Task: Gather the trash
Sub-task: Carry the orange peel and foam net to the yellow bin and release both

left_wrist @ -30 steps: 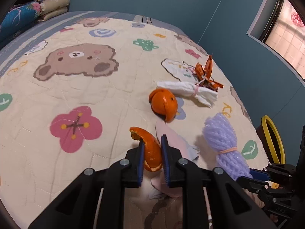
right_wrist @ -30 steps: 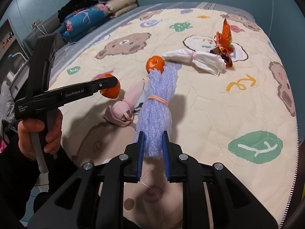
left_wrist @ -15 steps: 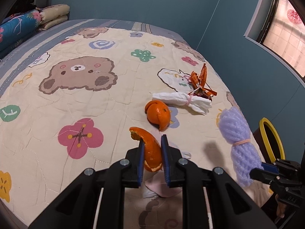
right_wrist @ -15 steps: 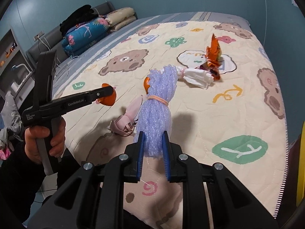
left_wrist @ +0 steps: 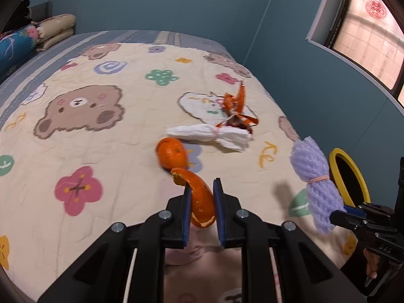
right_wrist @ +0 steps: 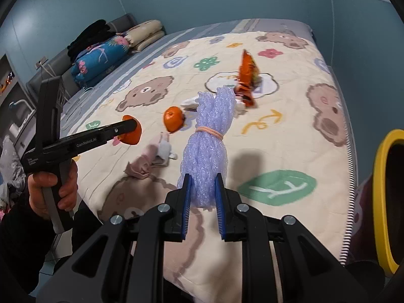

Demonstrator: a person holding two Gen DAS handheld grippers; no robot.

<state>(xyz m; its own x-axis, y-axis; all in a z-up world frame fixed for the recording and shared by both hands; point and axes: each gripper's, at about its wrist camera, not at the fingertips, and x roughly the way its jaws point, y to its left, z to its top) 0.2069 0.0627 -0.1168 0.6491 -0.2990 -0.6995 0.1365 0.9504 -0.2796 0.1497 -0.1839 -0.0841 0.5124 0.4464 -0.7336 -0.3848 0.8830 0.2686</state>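
Clamping a curved orange peel (left_wrist: pixel 200 203) in the left gripper (left_wrist: pixel 201 209) above the bedspread (left_wrist: pixel 106 156); pinching a purple foam net (right_wrist: pixel 207 156) in the right gripper (right_wrist: pixel 202 199), near the yellow-rimmed bin (right_wrist: pixel 386 197) at right.

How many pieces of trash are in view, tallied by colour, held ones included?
Orange: 3, the peel strip, the peel ball, the snack wrapper
White: 1, the tissue bundle
Purple: 1, the foam net
Pink: 1, the crumpled cloth
Total: 6

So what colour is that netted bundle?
Pale purple foam net, tied with a peach band; clearest from the right wrist.
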